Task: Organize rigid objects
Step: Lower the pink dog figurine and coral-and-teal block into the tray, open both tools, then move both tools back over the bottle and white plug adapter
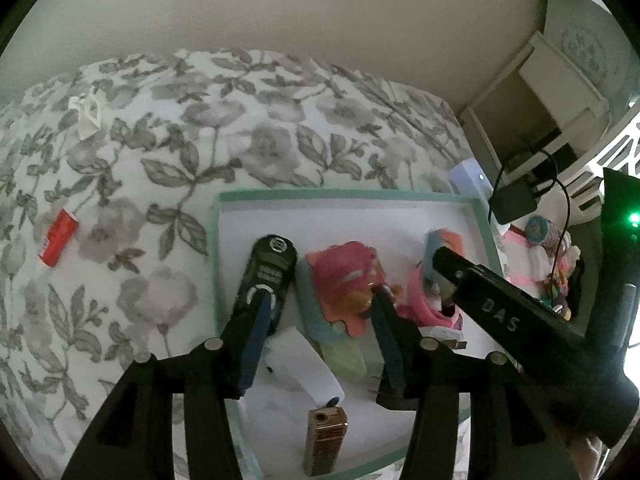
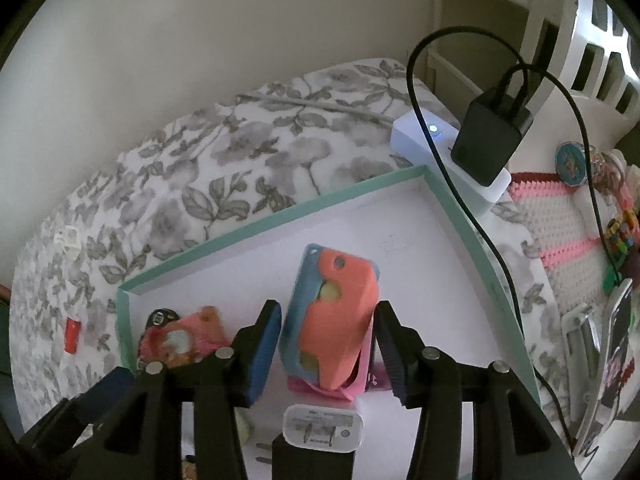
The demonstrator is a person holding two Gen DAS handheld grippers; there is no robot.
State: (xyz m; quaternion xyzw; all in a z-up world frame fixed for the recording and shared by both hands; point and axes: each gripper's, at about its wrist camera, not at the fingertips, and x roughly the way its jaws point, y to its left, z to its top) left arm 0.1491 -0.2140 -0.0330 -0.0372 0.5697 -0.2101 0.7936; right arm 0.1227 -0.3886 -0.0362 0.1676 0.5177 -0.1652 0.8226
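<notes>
A shallow white box with a teal rim (image 1: pixel 218 236) (image 2: pixel 280 222) lies on a floral bedspread. In it lie a black key fob (image 1: pixel 268 276), a pink cartoon phone case (image 1: pixel 346 280) (image 2: pixel 188 338), a white charger (image 1: pixel 302 368) (image 2: pixel 322 426) and a brown lighter (image 1: pixel 325 440). My left gripper (image 1: pixel 320 312) is open, its fingers astride the pink case. My right gripper (image 2: pixel 326 344) is open around a stack of orange and blue phone cases (image 2: pixel 334 316) (image 1: pixel 444 248) that leans on pink ones, and its arm crosses the left wrist view (image 1: pixel 500 316).
A red lighter (image 1: pixel 58 236) (image 2: pixel 73 335) and a white clip (image 1: pixel 86 114) lie on the bedspread to the left. A white power strip (image 2: pixel 420 136) with a black adapter (image 2: pixel 490 140) and cables sits beyond the box. A pink crocheted mat with trinkets (image 2: pixel 568 216) lies at the right.
</notes>
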